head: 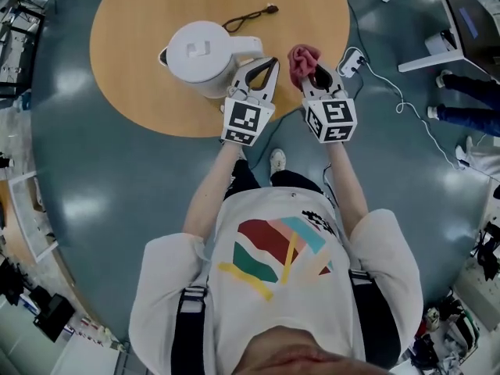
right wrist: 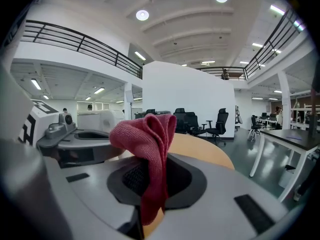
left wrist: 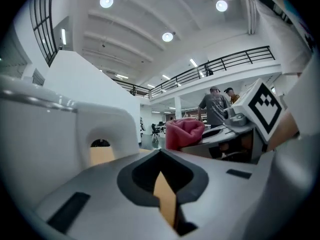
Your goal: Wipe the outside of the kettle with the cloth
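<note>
Pinching one red cloth (head: 303, 58), right claw (head: 316, 75) clamped tight; left claw (head: 258, 70) closed empty, just beside one white kettle (head: 201, 55) standing on round wooden counter (head: 133, 30).

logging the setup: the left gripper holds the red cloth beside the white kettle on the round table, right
Wrong gripper: the right gripper holds the red cloth, as the right gripper view shows. The white kettle is on the round table beside it.

tee (head: 273, 233): white, printed | straps (head: 187, 330): black | left tongs (head: 264, 65), right tongs (head: 316, 75): grey
</note>
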### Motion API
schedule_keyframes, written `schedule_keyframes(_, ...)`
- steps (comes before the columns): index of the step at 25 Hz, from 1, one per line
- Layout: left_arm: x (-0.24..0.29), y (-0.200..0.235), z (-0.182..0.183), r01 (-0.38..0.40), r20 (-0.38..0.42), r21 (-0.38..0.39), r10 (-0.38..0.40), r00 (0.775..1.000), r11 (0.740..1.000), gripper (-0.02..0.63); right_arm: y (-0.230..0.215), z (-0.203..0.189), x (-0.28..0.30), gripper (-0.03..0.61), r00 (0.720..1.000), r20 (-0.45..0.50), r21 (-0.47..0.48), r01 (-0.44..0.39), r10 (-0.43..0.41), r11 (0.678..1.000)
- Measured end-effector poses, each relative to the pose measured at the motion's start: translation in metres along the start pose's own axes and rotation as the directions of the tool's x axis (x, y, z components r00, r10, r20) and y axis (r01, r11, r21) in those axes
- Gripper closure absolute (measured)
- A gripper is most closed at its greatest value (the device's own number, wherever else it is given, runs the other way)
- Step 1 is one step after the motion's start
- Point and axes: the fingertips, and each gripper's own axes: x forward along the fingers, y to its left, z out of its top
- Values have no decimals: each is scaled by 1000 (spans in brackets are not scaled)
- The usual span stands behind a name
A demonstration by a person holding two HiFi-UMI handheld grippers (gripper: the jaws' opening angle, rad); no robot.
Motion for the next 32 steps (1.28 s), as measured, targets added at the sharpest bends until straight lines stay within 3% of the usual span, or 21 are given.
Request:
schedule_keyframes(8,-3,-4,20,-7,69,-32,9,998,999,571,8,12,-7,532,1000,19,-3,-9,9,1000)
schedule_keyframes(14,-79,2,20,-107,132,-36,110,985,994,571,38,15,-25,532,997,29,21,-75,74,997)
schedule_keyframes(18,-148,45,3,-196,165,-61,204,965,979,571,84,16,-30,531,994,55,59,-98,95,993)
schedule_keyframes(23,-218,108,-23,-213,124,-79,222,967,974,571,165,33,-25,531,992,126,135,-7,-10,991)
schedule_keyframes(28,-270,171,-33,-210,89,-48,214,973,976,571,243,55,8,531,967,189,191,133,-169,973)
schedule_keyframes(32,-295,196,-28,-212,81,-40,214,973,977,571,289,65,32,531,951,189,166,214,-244,963)
